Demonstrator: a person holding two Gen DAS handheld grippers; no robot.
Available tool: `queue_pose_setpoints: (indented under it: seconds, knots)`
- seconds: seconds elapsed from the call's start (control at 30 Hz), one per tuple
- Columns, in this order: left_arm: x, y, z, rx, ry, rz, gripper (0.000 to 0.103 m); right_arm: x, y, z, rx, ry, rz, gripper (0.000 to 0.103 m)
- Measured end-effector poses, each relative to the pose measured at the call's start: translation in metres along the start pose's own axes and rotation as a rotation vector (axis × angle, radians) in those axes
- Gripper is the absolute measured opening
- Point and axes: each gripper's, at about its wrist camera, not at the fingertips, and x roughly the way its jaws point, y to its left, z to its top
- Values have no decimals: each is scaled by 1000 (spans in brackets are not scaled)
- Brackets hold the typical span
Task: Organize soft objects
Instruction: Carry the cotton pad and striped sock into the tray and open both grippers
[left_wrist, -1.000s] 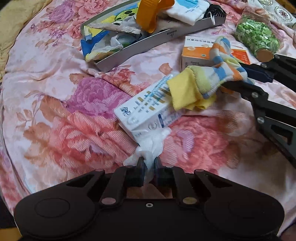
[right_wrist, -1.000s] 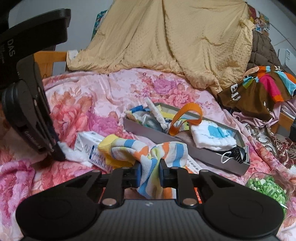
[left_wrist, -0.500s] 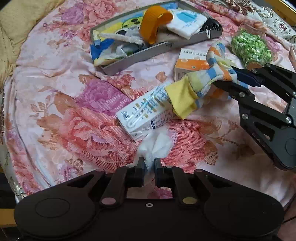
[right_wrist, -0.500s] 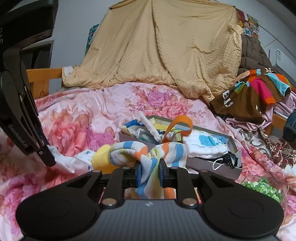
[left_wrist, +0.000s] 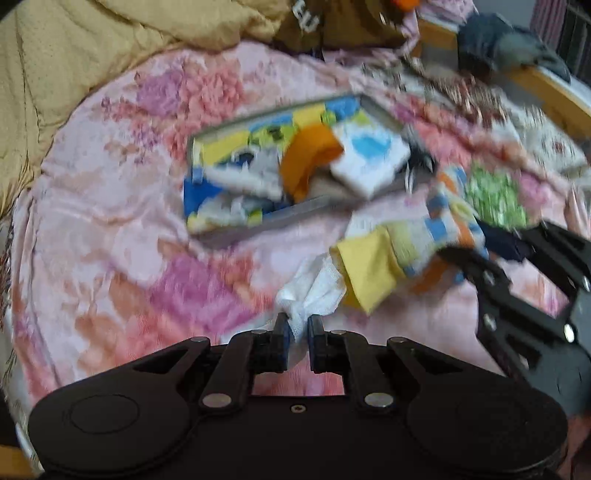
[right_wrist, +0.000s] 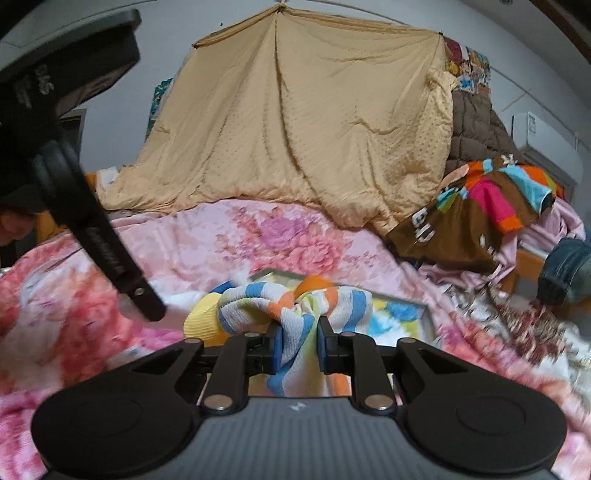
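Note:
My left gripper (left_wrist: 296, 326) is shut on a white gauze cloth (left_wrist: 314, 288), which hangs above the pink floral bedspread (left_wrist: 110, 229). My right gripper (right_wrist: 298, 338) is shut on a striped sock (right_wrist: 295, 306) with a yellow toe (right_wrist: 201, 319). In the left wrist view the striped sock (left_wrist: 413, 240) hangs from the right gripper (left_wrist: 469, 243) just right of the white cloth. Beyond both lies a grey shallow box (left_wrist: 295, 214) holding several soft items, among them an orange band (left_wrist: 310, 158) and a white-and-blue cloth (left_wrist: 369, 155). The picture is blurred.
A bag of green pieces (left_wrist: 495, 199) lies right of the box. A tan quilt (right_wrist: 295, 122) is piled at the back, with a brown multicoloured garment (right_wrist: 476, 206) to its right. A wooden bed rail (left_wrist: 546, 96) runs at the far right.
Both grippers have risen with their cloths. The white cloth has come off the bed and away from the white carton, which has dropped out of view. The box now sits nearer mid-frame.

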Motion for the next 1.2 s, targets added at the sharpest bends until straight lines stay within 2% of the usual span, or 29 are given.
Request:
queue_pose_setpoints:
  seconds: [0.2, 0.3, 0.53, 0.67, 0.8, 0.97, 1.07, 1.13, 1.2]
  knots:
    - [23, -1, 65, -56, -125, -8, 11, 42, -50, 26, 63, -23, -59, 20]
    - [39, -10, 100, -72, -169, -8, 11, 72, -75, 33, 71, 0, -74, 20]
    - [94, -38, 167, -47, -187, 80, 11, 134, -113, 23, 102, 67, -56, 20]
    - [127, -43, 192, -81, -163, 120, 11, 146, -130, 9, 191, 80, -42, 21]
    - [149, -42, 200, -121, -138, 138, 12, 156, -144, -1, 261, 102, -29, 22]
    - [164, -47, 193, -134, -106, 142, 12, 166, -153, -8, 334, 129, -2, 28]
    - [170, -45, 188, -140, -89, 155, 13, 170, -156, -8, 355, 143, 7, 37]
    - [173, -42, 186, -148, -80, 162, 13, 168, -156, -9, 360, 147, 5, 51]
    - [173, -39, 185, -152, -80, 153, 14, 164, -156, -10, 361, 140, -7, 61]
